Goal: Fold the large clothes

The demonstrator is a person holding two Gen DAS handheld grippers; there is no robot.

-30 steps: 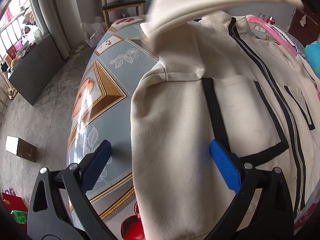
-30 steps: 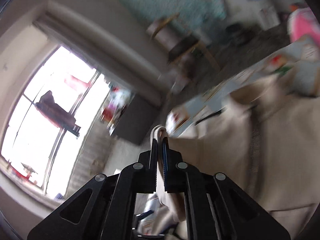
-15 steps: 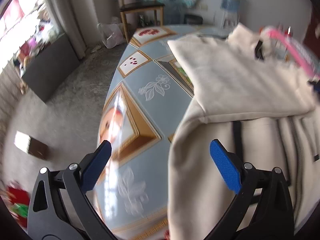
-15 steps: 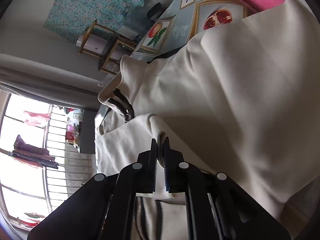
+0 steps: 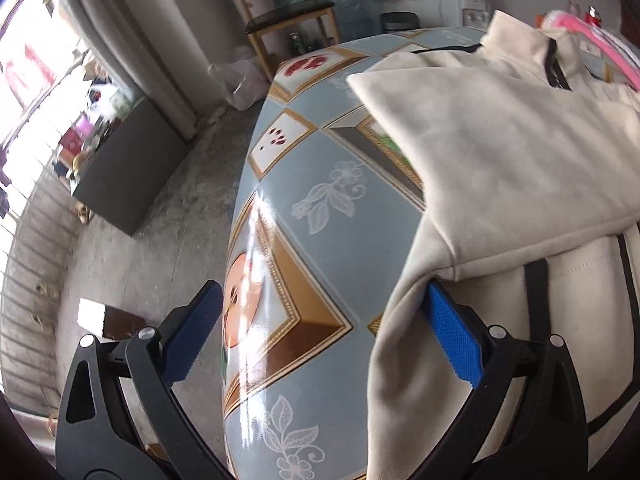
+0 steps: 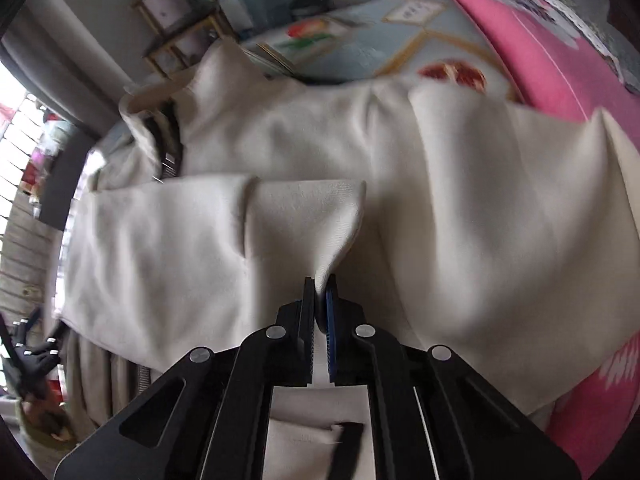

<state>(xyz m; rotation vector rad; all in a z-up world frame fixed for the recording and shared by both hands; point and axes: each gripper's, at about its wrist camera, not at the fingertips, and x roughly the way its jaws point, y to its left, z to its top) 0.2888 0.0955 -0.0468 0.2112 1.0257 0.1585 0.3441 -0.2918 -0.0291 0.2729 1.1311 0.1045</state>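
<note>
Your right hand-held gripper (image 6: 320, 304) pinches the sleeve (image 6: 248, 232); your left hand-held gripper (image 5: 320, 340) is spread wide. Let go crooked, and the jacket (image 5: 500, 152) fold may bunch up.

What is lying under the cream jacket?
Under the cream jacket lies the patterned tablecloth, blue-grey with flowers and fruit pictures. A pink garment lies at its far edge. What the jacket covers directly cannot be seen.

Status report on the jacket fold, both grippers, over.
Left gripper open, empty, at the jacket's edge. Right gripper shut on the sleeve cuff, laid across the body. Pink garment alongside; nothing blocking.
</note>
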